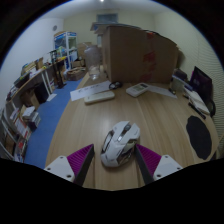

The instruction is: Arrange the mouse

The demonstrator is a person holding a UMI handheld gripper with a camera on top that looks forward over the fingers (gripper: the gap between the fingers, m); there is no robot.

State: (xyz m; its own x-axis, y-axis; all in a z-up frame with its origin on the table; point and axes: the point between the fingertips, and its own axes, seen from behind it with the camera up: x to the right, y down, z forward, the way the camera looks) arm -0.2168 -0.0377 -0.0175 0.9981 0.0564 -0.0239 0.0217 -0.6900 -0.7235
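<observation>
Office clutter rings a wooden table (85, 125) whose pale brown top fills the near and middle ground. At the near edge the gripper (116, 160) has its 2 fingers spread wide apart, each with a magenta pad (77, 159) on its inner face. A white and grey mouse (119, 142) lies on the table between the fingers with a gap at either side, so nothing is clamped. Its long axis runs near to far, tilted slightly to the right at the far end; which end is the front cannot be told. Farther along the table a white keyboard (99, 97) lies crosswise. To the right rests a black mouse pad (199, 137). Beyond the far end of the table stands a large cardboard box (135, 55). At far left are shelves (30, 95) on a blue floor (45, 127)
</observation>
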